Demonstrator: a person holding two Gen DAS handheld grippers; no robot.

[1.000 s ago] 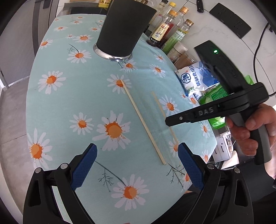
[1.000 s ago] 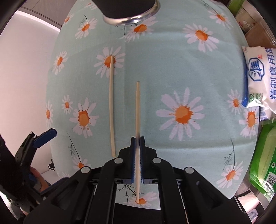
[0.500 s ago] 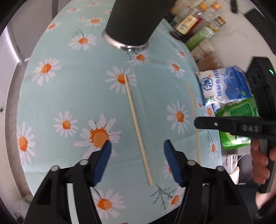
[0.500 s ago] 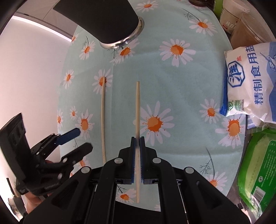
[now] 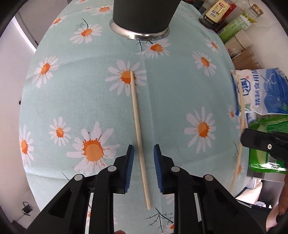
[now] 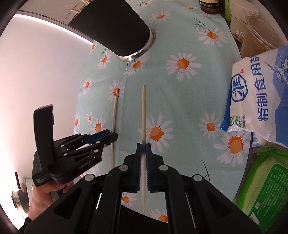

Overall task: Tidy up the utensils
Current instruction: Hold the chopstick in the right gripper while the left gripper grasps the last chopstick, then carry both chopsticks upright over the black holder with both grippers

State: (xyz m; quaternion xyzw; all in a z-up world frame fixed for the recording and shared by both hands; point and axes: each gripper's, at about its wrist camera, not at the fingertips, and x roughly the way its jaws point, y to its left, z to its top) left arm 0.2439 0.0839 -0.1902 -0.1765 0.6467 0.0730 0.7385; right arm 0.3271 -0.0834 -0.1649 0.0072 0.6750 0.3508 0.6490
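Observation:
One pale wooden chopstick (image 5: 138,129) lies on the daisy tablecloth (image 5: 75,100), between the blue pads of my left gripper (image 5: 143,153), which is open and straddles it low over the cloth. It also shows in the right wrist view (image 6: 113,122). My right gripper (image 6: 143,145) is shut on a second chopstick (image 6: 143,109) and holds it above the cloth; it also shows in the left wrist view (image 5: 240,115). A black utensil holder with a metal base (image 5: 142,18) stands at the far end, also in the right wrist view (image 6: 117,30).
A blue and white salt bag (image 6: 259,93) and a green packet (image 6: 266,189) lie at the right edge. Sauce bottles (image 5: 219,12) and jars (image 6: 259,36) stand at the far right. The table edge drops off on the left.
My left gripper has moved forward and down over the lying chopstick and its jaws have narrowed around it. My right gripper has lifted its chopstick higher and to the right.

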